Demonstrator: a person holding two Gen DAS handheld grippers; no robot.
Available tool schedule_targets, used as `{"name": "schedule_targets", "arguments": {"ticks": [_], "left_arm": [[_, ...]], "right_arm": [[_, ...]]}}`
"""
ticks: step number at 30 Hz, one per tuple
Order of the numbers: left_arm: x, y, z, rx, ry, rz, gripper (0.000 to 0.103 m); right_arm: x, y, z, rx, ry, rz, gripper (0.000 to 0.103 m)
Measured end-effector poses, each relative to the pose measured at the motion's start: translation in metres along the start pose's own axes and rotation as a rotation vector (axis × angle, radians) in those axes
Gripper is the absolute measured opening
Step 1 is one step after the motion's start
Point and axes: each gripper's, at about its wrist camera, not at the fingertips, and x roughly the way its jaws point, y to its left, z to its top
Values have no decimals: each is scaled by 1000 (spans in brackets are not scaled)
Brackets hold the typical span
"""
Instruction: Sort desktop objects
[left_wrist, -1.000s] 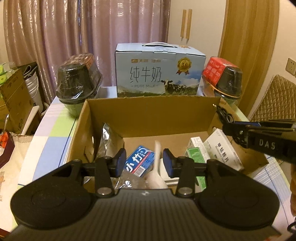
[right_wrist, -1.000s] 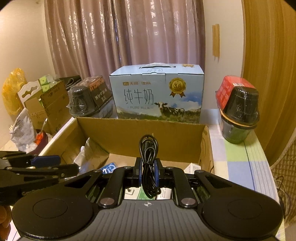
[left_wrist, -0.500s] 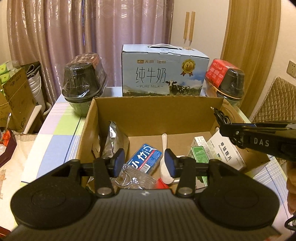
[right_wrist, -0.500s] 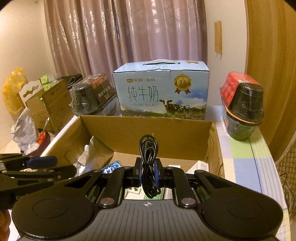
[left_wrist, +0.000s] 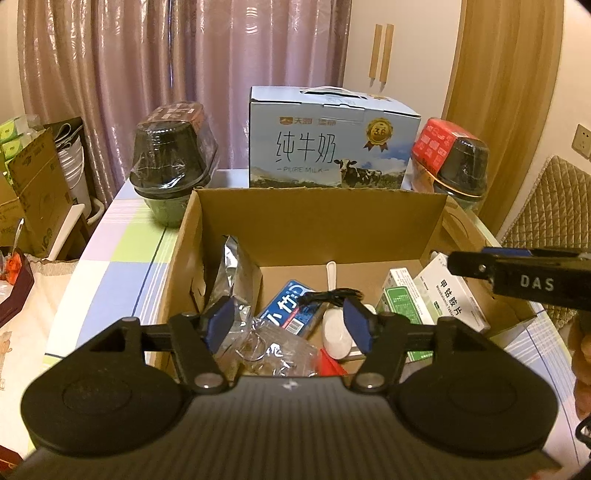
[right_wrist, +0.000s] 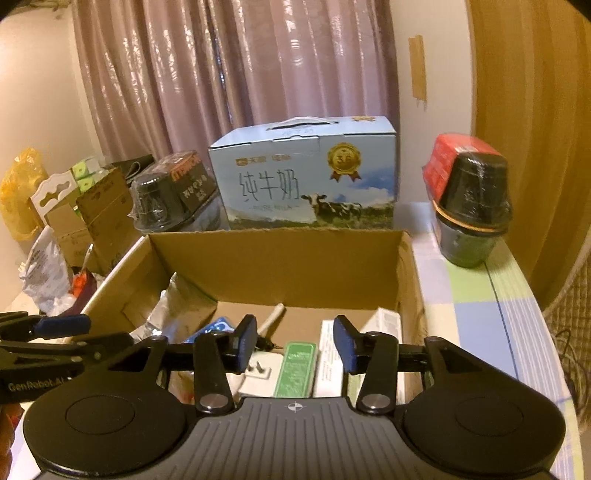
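Both grippers hover over the cardboard box (left_wrist: 321, 218). The left gripper (left_wrist: 290, 325) and right gripper (right_wrist: 293, 341) have just been opening, fingers apart and empty. The black cable (left_wrist: 330, 295) lies inside on the blue packet (left_wrist: 291, 304), seen only in the left view.

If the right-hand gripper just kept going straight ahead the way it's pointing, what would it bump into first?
Probably the green packet lying in the cardboard box: it sits straight ahead of the right gripper, whose open jaws hold nothing. Depth is hard to judge.

Brown cardboard box (left_wrist: 317, 218), pale blue milk carton (left_wrist: 332, 147) printed with a black-and-white cow and gold medal, tablecloth (left_wrist: 122, 258) checked in green, blue and lilac, shiny mauve curtain (left_wrist: 147, 74), green-and-white medicine packet (right_wrist: 297, 369), blue gripper pads (right_wrist: 245, 341)
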Motion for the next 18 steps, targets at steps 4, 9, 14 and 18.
{"name": "schedule_targets", "arguments": {"ticks": [4, 9, 14, 18], "left_arm": [[-11, 0, -2, -3, -8, 2, 69], [-35, 1, -8, -20, -31, 0, 84], [-62, 2, -17, -34, -51, 8, 97], [-88, 1, -26, -45, -71, 31, 102]], "right_arm": [[-13, -6, -7, 26, 2, -6, 59], [-34, -9, -13, 44, 1, -6, 70], [-62, -8, -17, 77, -8, -5, 87], [-85, -4, -22, 80, 1, -13, 99]]}}
